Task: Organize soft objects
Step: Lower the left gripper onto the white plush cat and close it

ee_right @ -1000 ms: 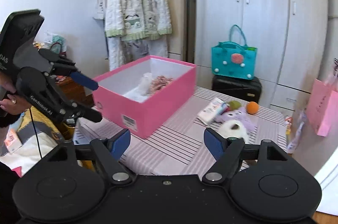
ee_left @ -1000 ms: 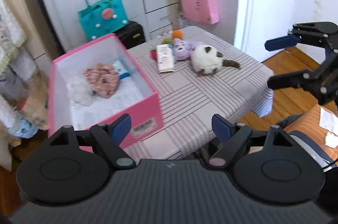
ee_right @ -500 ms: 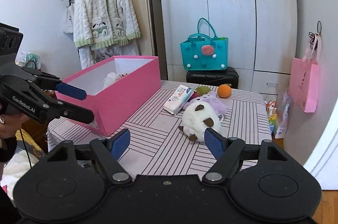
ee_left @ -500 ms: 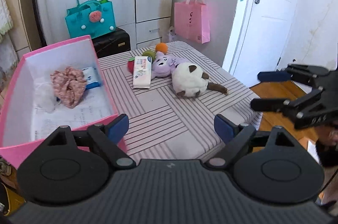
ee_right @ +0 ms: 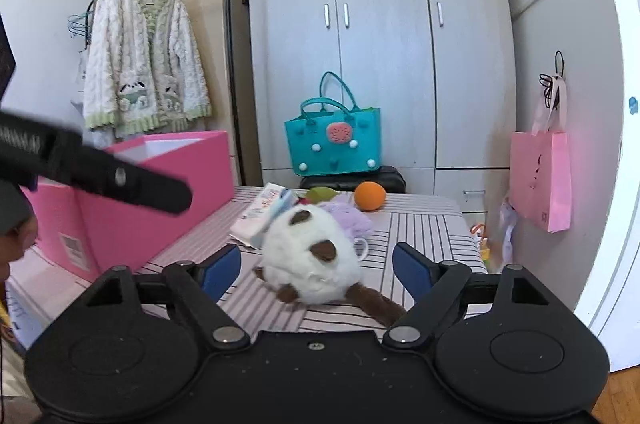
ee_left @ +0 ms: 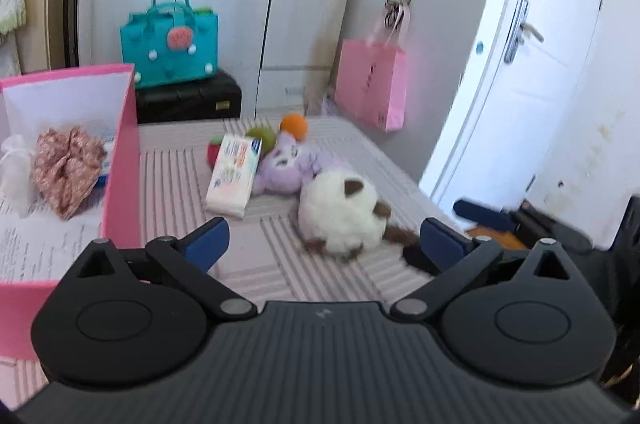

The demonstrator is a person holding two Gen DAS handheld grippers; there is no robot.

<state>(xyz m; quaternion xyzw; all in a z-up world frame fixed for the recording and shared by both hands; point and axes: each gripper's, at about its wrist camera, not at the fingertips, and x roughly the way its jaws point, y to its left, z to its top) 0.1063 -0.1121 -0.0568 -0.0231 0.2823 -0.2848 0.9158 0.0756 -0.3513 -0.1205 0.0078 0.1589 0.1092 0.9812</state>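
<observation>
A white plush cat with brown ears and tail (ee_left: pixel 340 214) (ee_right: pixel 312 258) lies on the striped table. My right gripper (ee_right: pixel 318 270) is open with the cat between its fingers. My left gripper (ee_left: pixel 320 244) is open and empty, just short of the cat. Behind the cat lie a purple plush (ee_left: pixel 286 170) (ee_right: pixel 350 216), a tissue pack (ee_left: pixel 236 174) (ee_right: pixel 266 210), an orange ball (ee_left: pixel 294 126) (ee_right: pixel 370 196), a green toy (ee_left: pixel 262 136) and a red toy (ee_left: pixel 214 154). A pink box (ee_left: pixel 122 160) (ee_right: pixel 160 192) on the left holds a floral cloth (ee_left: pixel 66 168).
The striped table (ee_left: pixel 180 176) ends at the right near a white door (ee_left: pixel 516 104). A pink bag (ee_left: pixel 370 88) hangs by the wall. A teal bag (ee_left: pixel 170 40) sits on a black case behind the table. A cardigan (ee_right: pixel 140 64) hangs at left.
Both grippers have moved in toward the plush cat. The right gripper's fingers now stand on either side of it. The left gripper has swung right, so the box sits further left in view.
</observation>
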